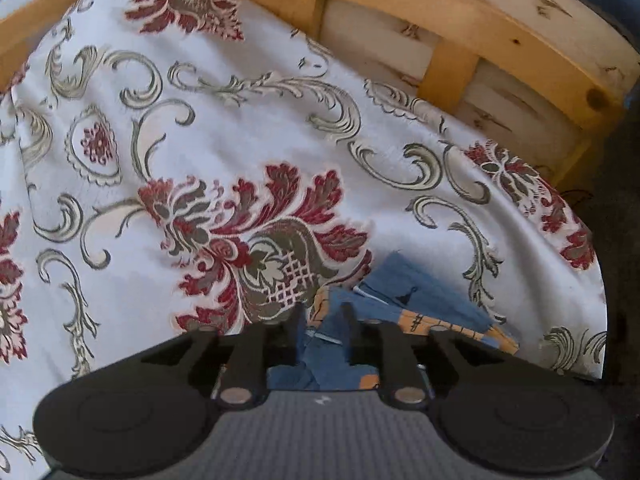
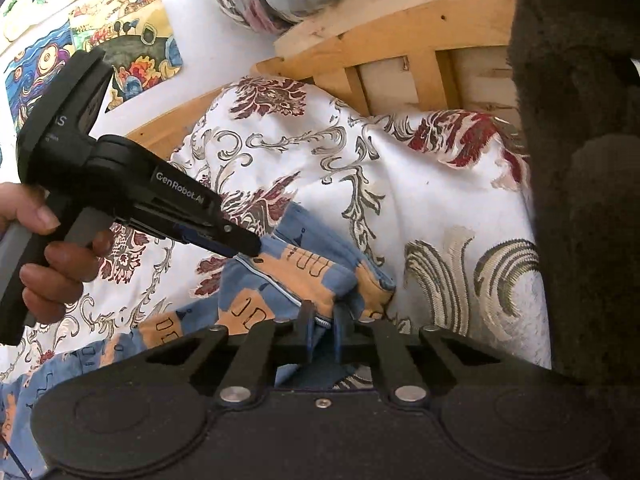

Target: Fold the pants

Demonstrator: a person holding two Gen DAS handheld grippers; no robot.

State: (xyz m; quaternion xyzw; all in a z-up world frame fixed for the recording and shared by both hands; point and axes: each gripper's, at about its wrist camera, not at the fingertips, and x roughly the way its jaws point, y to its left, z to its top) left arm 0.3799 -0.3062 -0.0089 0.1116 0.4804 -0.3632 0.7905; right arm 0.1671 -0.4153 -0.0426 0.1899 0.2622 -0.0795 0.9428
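Right fingers (image 2: 307, 316): the two black fingers of the right gripper (image 2: 322, 318) stand close together, clamped on a bunched fold of the pants (image 2: 304, 280); a zip-like edge shows in the narrow gap between them.
Left fingers (image 1: 298, 314): the fingers of the left gripper (image 1: 323, 316) stand a little apart with blue cloth of the pants (image 1: 400, 280) gathered between them; from its own camera I cannot tell whether the pads press on it.
Left gripper, seen from the right wrist: its black tip (image 2: 244, 242) comes down onto the pants just beyond and to the left of the right fingers, and there it looks closed on the fabric.
Hand: a person's hand (image 2: 48, 248) holds the left gripper's handle, well to the left of the right fingers.
Pants: blue with orange patches and dark line markings, crumpled in a heap directly at and ahead of both pairs of fingers, trailing off to the lower left of the right fingers.
Bedspread (image 1: 224, 128): white cloth with red flowers and grey-green scrolls, under the pants and spreading out beyond the fingers.
Wooden frame (image 1: 452, 20): pale slatted timber, far beyond the fingers along the bedspread's far edge.
Dark furry mass (image 2: 580, 160): rises close by to the right of the right fingers.
Wall pictures (image 2: 100, 40): colourful drawings on the white wall, far up and left of the right fingers.
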